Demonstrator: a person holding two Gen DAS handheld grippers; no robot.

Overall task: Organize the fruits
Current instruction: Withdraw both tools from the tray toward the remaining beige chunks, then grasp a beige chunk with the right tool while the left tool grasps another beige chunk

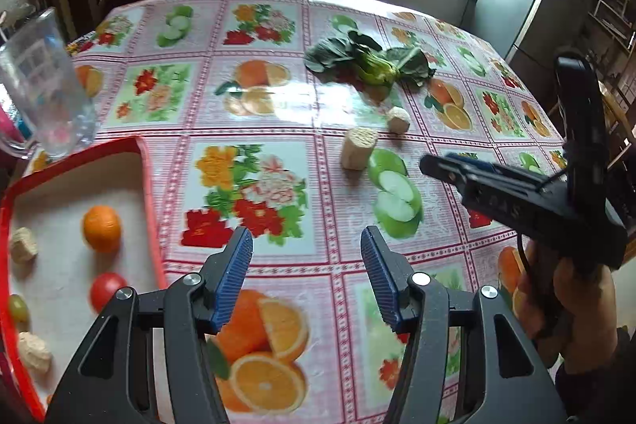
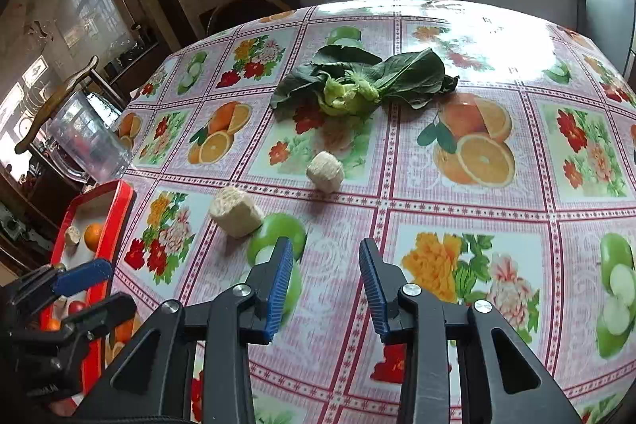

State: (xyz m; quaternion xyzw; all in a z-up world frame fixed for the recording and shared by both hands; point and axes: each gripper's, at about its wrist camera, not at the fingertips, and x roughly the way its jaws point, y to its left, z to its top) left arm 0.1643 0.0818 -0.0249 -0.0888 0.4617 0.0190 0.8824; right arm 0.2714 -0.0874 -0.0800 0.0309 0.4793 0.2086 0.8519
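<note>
The right gripper (image 2: 326,261) hangs over a table (image 2: 477,217) covered in a fruit-and-flower printed cloth, its blue-padded jaws apart with nothing between them. Just ahead and to its left lies a pale corn cob piece (image 2: 235,211); a second cob piece (image 2: 325,165) sits a little farther ahead. Well beyond them rests a leafy green vegetable (image 2: 357,82). Far to the left, a red tray (image 2: 119,209) holds an orange (image 2: 93,236) and another pale piece (image 2: 72,235). The left gripper (image 2: 89,291) hovers over the tray's near end, jaws apart. A clear plastic jug (image 2: 87,138) stands behind the tray.
</note>
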